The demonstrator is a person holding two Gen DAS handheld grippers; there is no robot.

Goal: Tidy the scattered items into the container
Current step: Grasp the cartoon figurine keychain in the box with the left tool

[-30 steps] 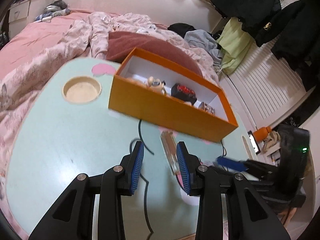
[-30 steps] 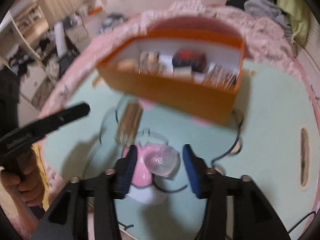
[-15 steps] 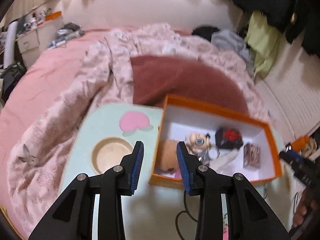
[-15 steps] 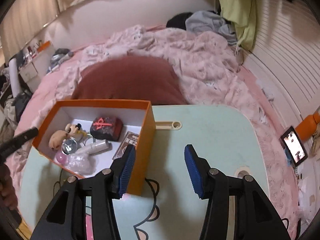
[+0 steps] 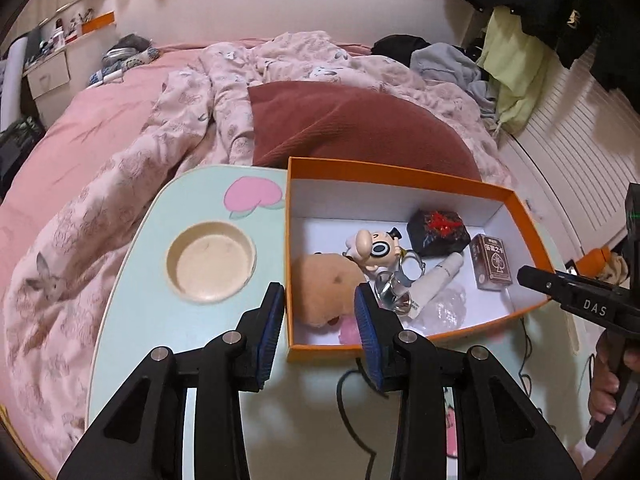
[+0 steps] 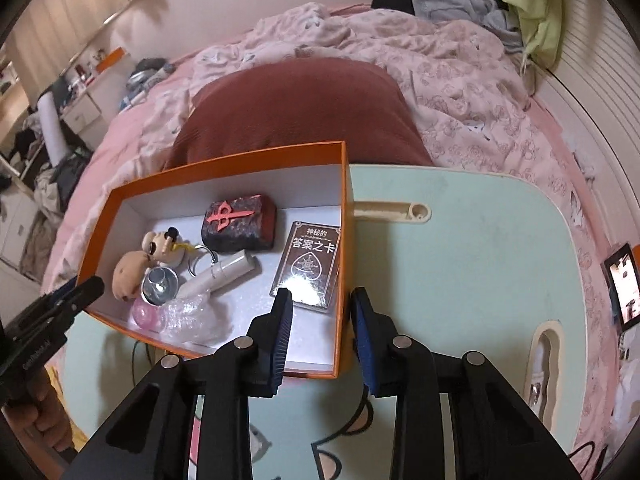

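The orange box (image 5: 400,338) sits on the mint-green tabletop (image 5: 136,320), right of centre in the left wrist view and left of centre in the right wrist view (image 6: 232,160). A dark red cushion (image 5: 348,120) lies on the bed just behind it.

Inside the box, in the left wrist view, a tan plush toy (image 5: 326,286) fills the lower left corner, with a small cartoon figure (image 5: 374,248) above it. A black block with a red mark (image 5: 438,230) lies toward the back wall, and a brown card pack (image 5: 490,260) lies by the right wall. A white tube (image 5: 438,278) slants across the middle, beside a clear glass piece (image 5: 394,292) and a crumpled clear wrap (image 5: 444,312).

The left tongs (image 5: 320,320) stand at the bottom centre of their own view, part open and holding nothing; the box's left wall and near left corner show in the gap between the blue pads, which do not press on it. In the right wrist view they appear as a black tip at the left edge (image 6: 60,304).

The right tongs (image 6: 322,328) are closing. The box's right wall shows between the pads in the right wrist view, with no visible contact. In the left wrist view they enter from the right edge (image 5: 568,288), held in a hand (image 5: 612,384).

A round recessed cup holder (image 5: 211,260) is sunk into the tabletop left of the box.
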